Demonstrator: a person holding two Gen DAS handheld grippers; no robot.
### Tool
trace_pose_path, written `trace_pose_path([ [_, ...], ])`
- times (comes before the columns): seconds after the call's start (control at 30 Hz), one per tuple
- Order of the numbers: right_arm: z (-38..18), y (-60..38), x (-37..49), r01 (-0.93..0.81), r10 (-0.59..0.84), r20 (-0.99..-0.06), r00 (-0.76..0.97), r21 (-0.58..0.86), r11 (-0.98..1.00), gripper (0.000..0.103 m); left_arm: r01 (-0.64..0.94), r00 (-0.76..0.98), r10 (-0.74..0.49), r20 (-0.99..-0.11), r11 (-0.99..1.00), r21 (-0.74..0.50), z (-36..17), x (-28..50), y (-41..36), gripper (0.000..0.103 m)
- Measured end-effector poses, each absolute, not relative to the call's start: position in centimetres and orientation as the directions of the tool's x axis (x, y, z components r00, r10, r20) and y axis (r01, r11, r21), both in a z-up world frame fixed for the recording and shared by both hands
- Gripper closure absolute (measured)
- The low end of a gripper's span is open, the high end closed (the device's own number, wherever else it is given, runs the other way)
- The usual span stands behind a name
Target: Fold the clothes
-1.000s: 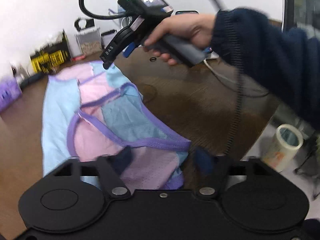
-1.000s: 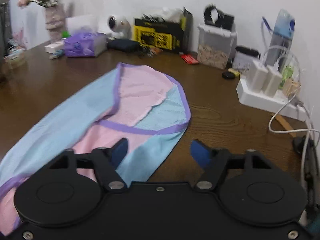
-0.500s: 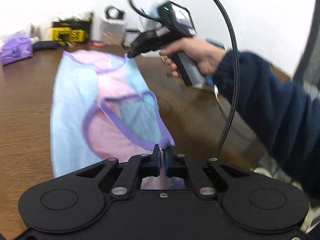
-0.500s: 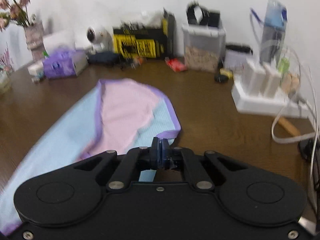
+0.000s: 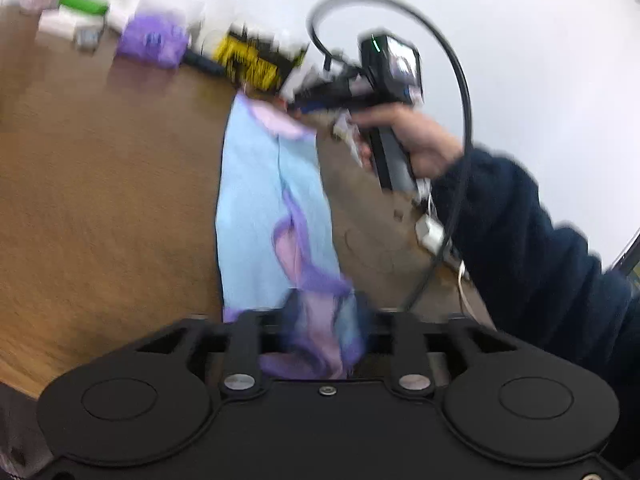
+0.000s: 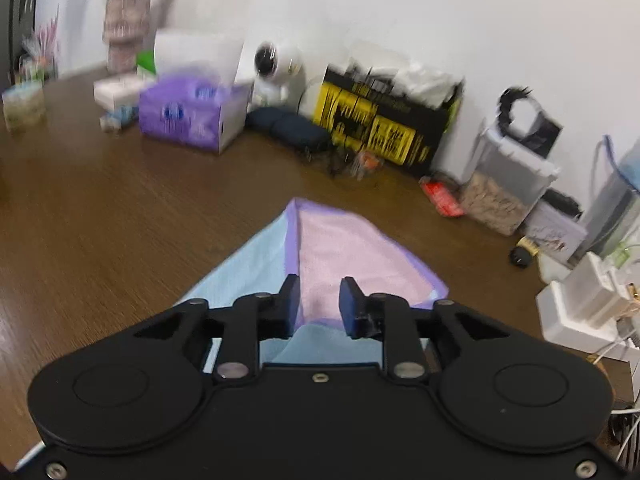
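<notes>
A light blue garment (image 5: 256,200) with pink panels and purple trim lies folded into a narrow strip on the brown table (image 5: 100,200). My left gripper (image 5: 328,312) is at its near end, jaws opening, with a loose bunch of purple and pink cloth between the blurred fingers. My right gripper (image 6: 320,300) hovers over the far end, jaws opening, and the pink panel (image 6: 340,252) lies flat on the table below the gap. In the left wrist view a hand holds the right gripper (image 5: 298,110) just above the garment's far corner.
Along the wall stand a purple tissue box (image 6: 192,116), a white camera (image 6: 276,68), a yellow and black box (image 6: 380,128), a clear container (image 6: 504,184) and a white power strip (image 6: 580,304). A dark sleeve (image 5: 520,240) and a cable cross the right side.
Both grippers shut on the garment's edge, carried it across, and now have their jaws apart. The garment is narrower, with the blue side folded over the pink.
</notes>
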State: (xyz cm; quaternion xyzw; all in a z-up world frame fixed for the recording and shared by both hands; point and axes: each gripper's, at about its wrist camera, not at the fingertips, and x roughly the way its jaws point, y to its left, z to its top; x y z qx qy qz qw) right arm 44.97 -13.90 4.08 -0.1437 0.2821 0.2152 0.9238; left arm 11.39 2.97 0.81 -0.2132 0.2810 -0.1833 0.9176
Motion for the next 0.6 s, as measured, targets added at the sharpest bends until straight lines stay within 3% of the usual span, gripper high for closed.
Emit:
trace_pose_path([
  [0.13, 5.5, -18.6, 42.4, -0.484, 0.329, -0.583, 0.743, -0.129, 0.866, 0.042, 0.328, 0.762, -0.496, -0.417, 0.85, -0.411, 1.7, 12.2, 2.0, 0.038],
  [0.2, 5.4, -20.1, 40.7, -0.525, 0.369, -0.598, 0.712, -0.104, 0.844, 0.042, 0.357, 0.754, -0.493, -0.435, 0.862, -0.359, 1.6, 13.0, 1.3, 0.03],
  [0.37, 2.6, -22.8, 32.0, -0.691, 0.54, -0.587, 0.603, -0.046, 0.721, 0.042, 0.422, 0.683, -0.498, -0.535, 0.866, -0.268, -0.2, 15.4, -0.6, 0.031],
  [0.43, 1.6, -23.4, 29.6, -0.713, 0.573, -0.571, 0.588, -0.031, 0.7, 0.042, 0.412, 0.656, -0.494, -0.571, 0.868, -0.278, -1.0, 15.9, -0.7, 0.054],
  [0.47, 1.1, -23.7, 28.4, -0.721, 0.588, -0.565, 0.579, -0.017, 0.693, 0.042, 0.392, 0.638, -0.5, -0.586, 0.866, -0.311, -1.4, 15.9, -0.6, 0.076],
  [0.5, 0.6, -23.9, 27.3, -0.728, 0.603, -0.558, 0.569, -0.002, 0.685, 0.042, 0.379, 0.626, -0.509, -0.591, 0.861, -0.341, -1.8, 16.2, -0.4, 0.081],
  [0.6, 0.0, -22.6, 23.7, -0.827, 0.709, -0.527, 0.469, 0.019, 0.561, 0.042, 0.361, 0.612, -0.531, -0.586, 0.847, -0.391, -2.3, 15.6, 0.4, 0.081],
])
